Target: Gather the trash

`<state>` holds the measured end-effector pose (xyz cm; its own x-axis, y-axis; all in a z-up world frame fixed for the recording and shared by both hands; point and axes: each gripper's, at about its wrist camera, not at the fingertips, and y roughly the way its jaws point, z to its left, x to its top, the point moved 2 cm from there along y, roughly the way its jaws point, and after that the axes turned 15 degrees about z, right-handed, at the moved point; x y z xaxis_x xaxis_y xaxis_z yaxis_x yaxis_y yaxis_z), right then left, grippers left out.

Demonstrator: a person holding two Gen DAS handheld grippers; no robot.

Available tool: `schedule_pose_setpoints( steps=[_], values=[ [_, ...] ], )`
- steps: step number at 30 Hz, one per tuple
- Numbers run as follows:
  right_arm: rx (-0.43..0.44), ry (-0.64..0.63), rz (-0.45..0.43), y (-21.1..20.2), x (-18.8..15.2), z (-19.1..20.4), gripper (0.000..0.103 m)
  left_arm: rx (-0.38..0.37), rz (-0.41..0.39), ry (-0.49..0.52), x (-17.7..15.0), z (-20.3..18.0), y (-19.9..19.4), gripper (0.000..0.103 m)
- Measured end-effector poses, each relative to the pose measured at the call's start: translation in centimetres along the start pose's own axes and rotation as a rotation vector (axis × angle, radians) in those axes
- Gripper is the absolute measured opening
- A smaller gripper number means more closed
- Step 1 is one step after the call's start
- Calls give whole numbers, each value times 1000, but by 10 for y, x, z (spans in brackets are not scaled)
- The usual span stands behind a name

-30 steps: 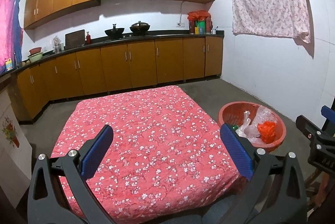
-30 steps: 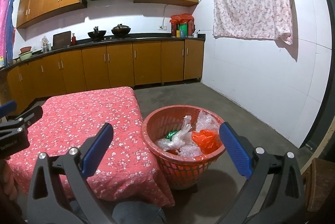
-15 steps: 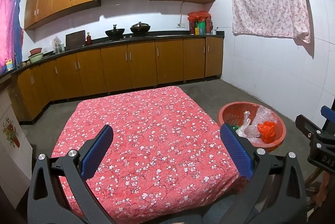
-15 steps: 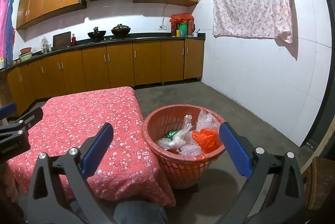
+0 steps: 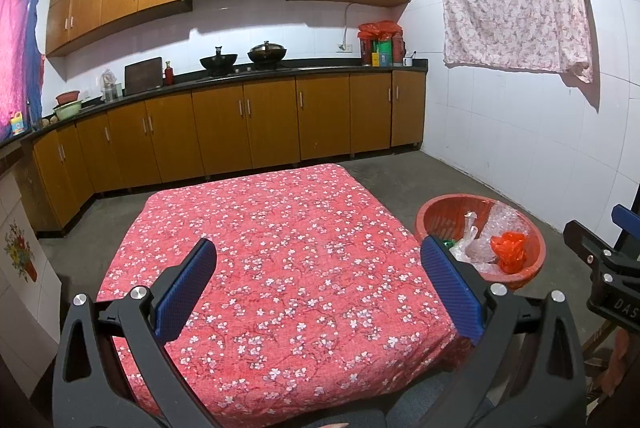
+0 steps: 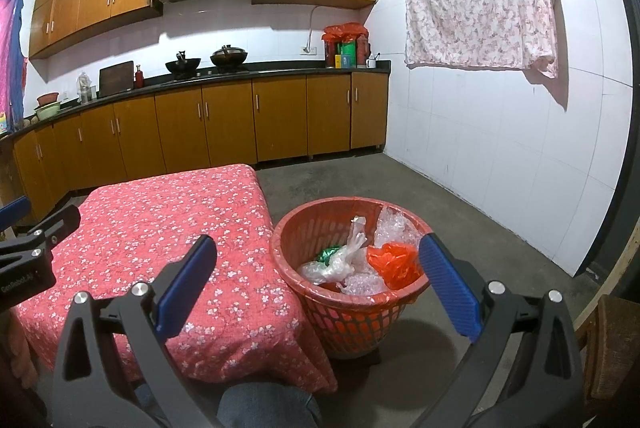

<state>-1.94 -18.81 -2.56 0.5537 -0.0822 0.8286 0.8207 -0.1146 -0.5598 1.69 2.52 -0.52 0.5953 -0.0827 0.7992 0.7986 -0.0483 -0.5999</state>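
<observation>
Both tongs are seen spread wide, nothing pinched btwn the blue pads. The left tongs (image 5: pixel 318 294) are held above the near part of the table, w/ one blue pad (image 5: pixel 185 291) on each side of bare cloth. The right tongs (image 6: pixel 316 294) are held lower right, above and just in front of the orange-red plastic mesh basket (image 6: pixel 352 320), which is seen btwn the spread pads.

Compared w/ the views half a sec and a full sec ago, almost nothing is changed: both tongs are kept in nearly the same pose and the same spread, and the basket contents are not visibly shifted. Only a slight drift of the right wrist view is noted. That stillness is judged to mean a pause at the end of a drop-off, not a new pick.

The trash is found in the basket: a clear crumpled plastic bag (image 6: pixel 340 262), a bubble-wrap-like clear film (image 6: pixel 394 228), an orange crumpled plastic bag (image 6: pixel 394 264) and a small green shiny wrapper (image 6: pixel 330 253). The basket stands on the grey concrete floor (image 6: pixel 460 228), just beside the right edge of the table.

No loose trash is seen on the table's red floral cloth (image 5: pixel 280 248) in either view. The task is thus judged done or nearly so, unless items lie out of frame.
</observation>
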Motion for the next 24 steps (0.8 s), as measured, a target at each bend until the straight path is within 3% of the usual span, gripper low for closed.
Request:
schedule_pose_setpoints(
  steps=[24],
  values=[
    [-3,8,2,2,-6,-1,99,-1,2,1,1,-2,0,101]
  ],
)
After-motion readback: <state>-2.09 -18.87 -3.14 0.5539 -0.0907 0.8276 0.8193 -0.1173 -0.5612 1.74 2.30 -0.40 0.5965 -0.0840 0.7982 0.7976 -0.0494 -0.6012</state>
